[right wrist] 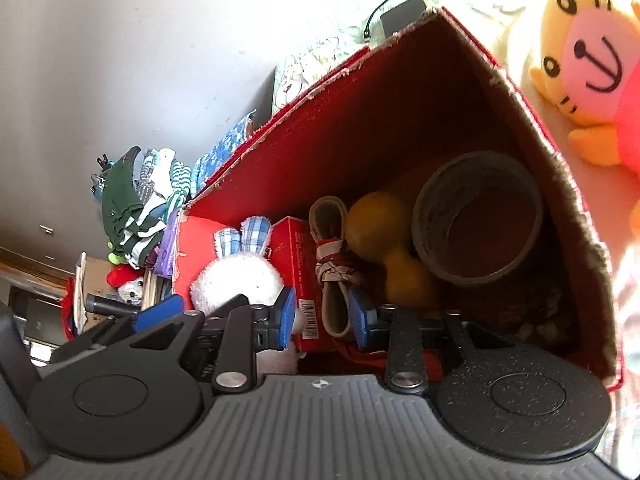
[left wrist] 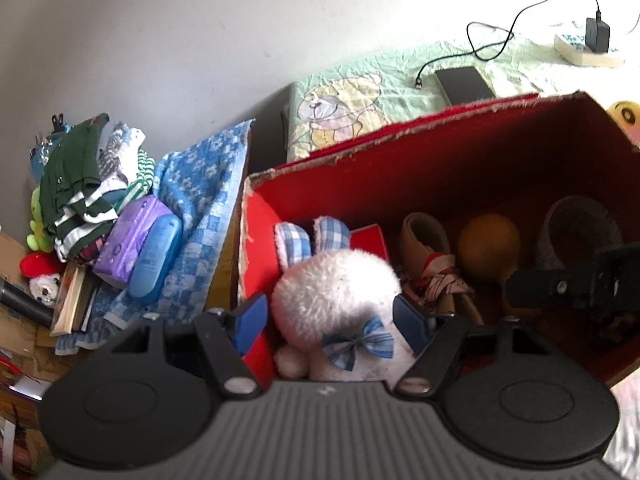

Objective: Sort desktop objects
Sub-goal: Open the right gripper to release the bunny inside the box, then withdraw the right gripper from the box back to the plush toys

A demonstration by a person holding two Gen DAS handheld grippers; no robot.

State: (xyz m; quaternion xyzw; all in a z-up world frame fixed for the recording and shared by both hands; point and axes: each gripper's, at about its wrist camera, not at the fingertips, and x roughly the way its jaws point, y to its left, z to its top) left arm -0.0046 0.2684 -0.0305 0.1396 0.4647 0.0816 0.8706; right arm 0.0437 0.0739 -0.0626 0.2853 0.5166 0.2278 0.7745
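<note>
Straddling the white plush rabbit point(left wrist: 340, 292) inside the red box point(left wrist: 440, 152), the left gripper point(left wrist: 334, 316) stood wide open, grasping nothing, rabbit's ears pointing directly ahead; the right gripper point(right wrist: 322, 312) was farther off, likewise open and empty.

We see a bed point(left wrist: 360, 76) in pale green sheet | on it: red box point(left wrist: 440, 152), phone point(left wrist: 462, 82), charger cable point(left wrist: 492, 40), yellow plush point(right wrist: 580, 60).

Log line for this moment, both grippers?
left gripper: open around white plush rabbit | right gripper: open over red carton | inside red box
</note>
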